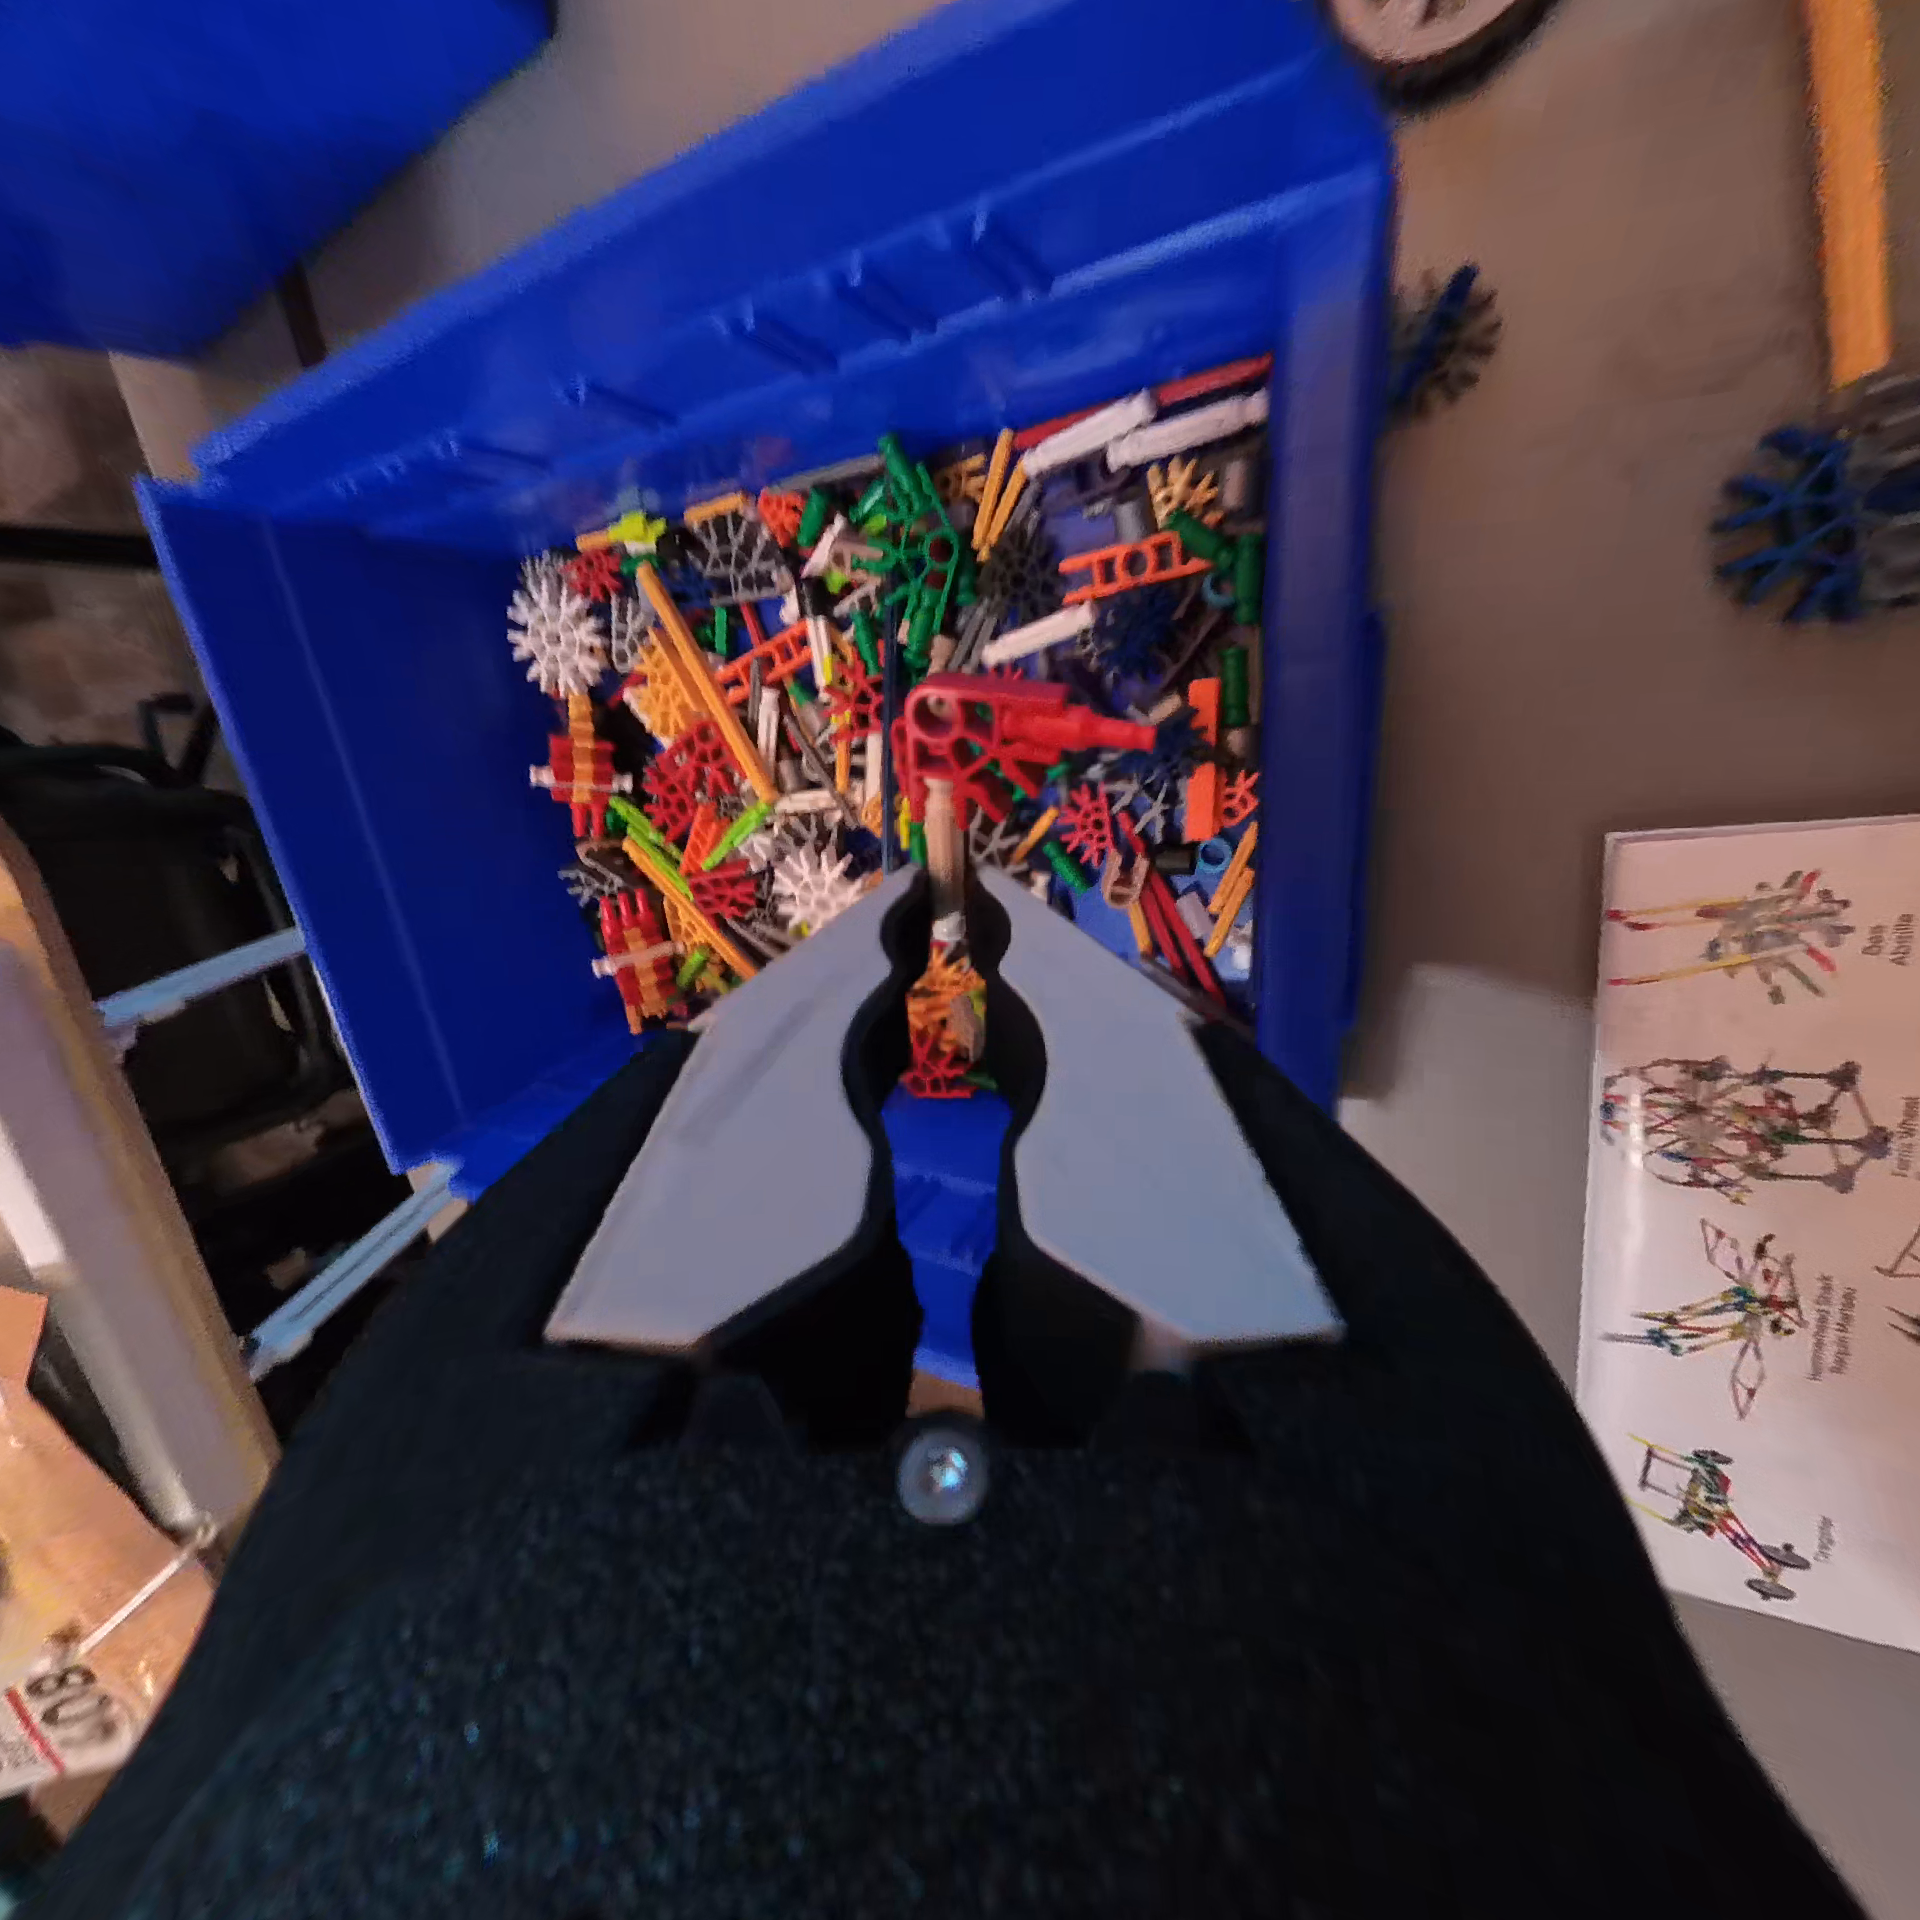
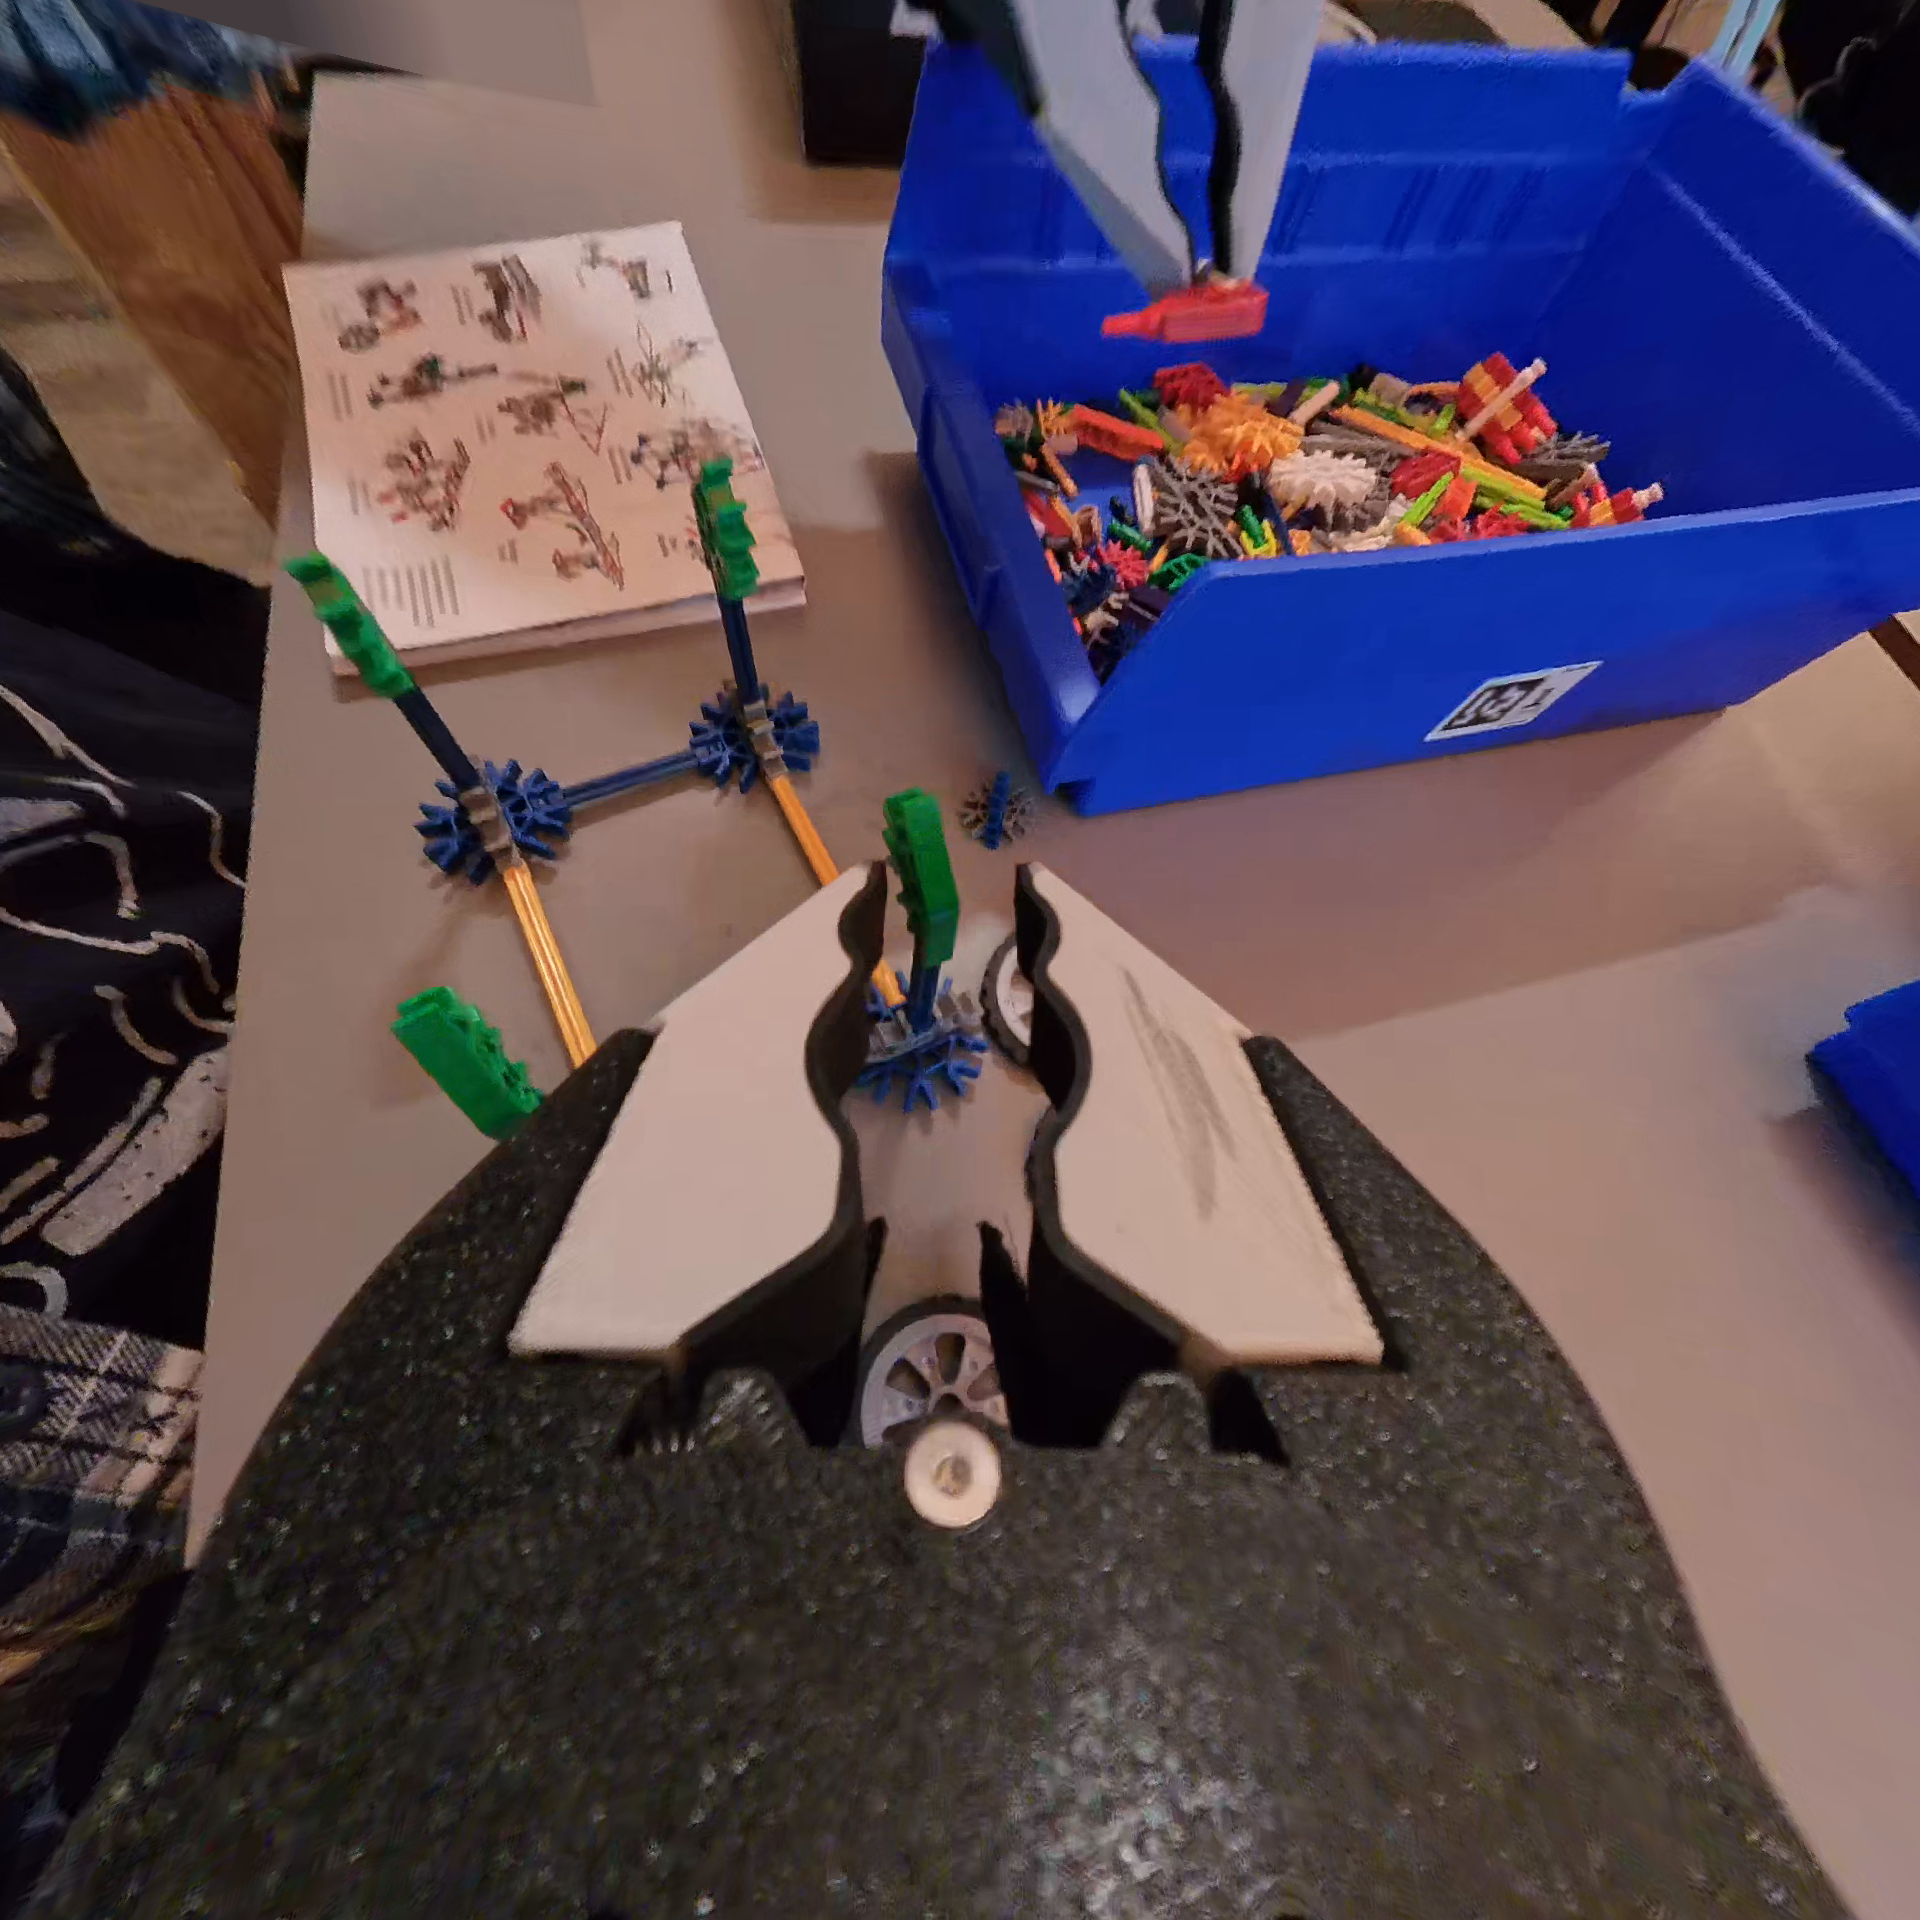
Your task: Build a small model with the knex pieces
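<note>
**Left gripper lifts a red piece over the bin; right gripper hangs spread above the frame**

The right gripper (image 2: 951, 883) hovers low over the tan table (image 2: 1351, 935), its fingers apart and gripping nothing. Between them stands a green connector (image 2: 920, 873) on a short blue rod, rising from a blue snowflake hub (image 2: 920, 1070) — one corner of a flat rod-and-hub frame (image 2: 623, 779) with a grey wheel (image 2: 1008, 997) just beside it. Beyond the frame lies an instruction booklet (image 2: 530, 436).

Farther off, the left gripper (image 1: 948, 883) is above the blue bin (image 1: 1330, 727). Its fingers are closed on a tan rod (image 1: 943, 842) that carries a red connector piece (image 1: 987, 732), held clear of the heap of mixed building pieces (image 1: 727, 727) in the bin.
</note>
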The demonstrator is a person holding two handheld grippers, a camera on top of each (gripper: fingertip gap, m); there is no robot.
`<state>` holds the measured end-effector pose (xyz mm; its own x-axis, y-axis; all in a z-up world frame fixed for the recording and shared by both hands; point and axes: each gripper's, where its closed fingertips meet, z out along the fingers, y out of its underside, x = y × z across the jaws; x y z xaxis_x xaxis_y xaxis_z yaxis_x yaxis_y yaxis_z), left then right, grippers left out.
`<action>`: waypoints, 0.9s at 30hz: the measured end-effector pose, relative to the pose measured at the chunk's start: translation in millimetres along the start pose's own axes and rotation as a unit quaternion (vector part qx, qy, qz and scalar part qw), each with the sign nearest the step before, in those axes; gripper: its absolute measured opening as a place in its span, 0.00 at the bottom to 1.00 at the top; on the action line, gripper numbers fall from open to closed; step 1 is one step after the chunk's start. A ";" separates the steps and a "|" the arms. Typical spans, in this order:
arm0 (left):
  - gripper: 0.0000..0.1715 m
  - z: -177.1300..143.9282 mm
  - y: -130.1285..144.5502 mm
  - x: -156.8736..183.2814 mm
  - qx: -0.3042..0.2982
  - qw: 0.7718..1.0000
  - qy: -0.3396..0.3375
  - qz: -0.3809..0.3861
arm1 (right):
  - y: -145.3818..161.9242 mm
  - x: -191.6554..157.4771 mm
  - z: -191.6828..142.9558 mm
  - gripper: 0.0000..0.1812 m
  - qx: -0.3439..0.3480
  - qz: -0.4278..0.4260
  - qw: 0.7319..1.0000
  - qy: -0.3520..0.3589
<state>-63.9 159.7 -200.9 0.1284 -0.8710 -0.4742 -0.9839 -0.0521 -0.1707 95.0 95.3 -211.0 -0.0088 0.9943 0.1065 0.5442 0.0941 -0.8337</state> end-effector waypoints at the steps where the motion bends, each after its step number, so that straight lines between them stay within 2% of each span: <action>1: 0.02 -2.1 -5.7 4.5 0.012 1.000 0.009 0.007 | -3.6 0.6 -1.9 0.13 0.011 0.006 1.000 -0.002; 8: 0.02 -18.7 -39.4 0.0 0.087 0.996 -0.001 0.030 | -25.1 16.2 -15.7 0.13 0.080 0.039 0.996 0.014; 14: 0.02 -25.0 -47.3 -5.8 0.109 0.993 -0.022 0.049 | -58.0 21.5 -24.7 0.13 0.115 0.018 0.993 0.030; 20: 0.02 -32.4 -50.7 -6.3 0.137 0.989 -0.021 0.053 | -84.5 48.9 -11.6 0.15 0.116 0.048 0.990 0.058; 27: 0.02 -35.0 -55.6 -7.7 0.153 0.985 -0.034 0.066 | -101.3 58.9 20.2 0.18 0.101 0.100 0.989 0.027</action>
<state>-14.5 152.1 -157.4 0.0191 -0.8249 -0.5650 -0.9105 0.2191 -0.3507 22.4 145.3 -131.2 0.1306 0.9903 -0.0474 0.3516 -0.0910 -0.9317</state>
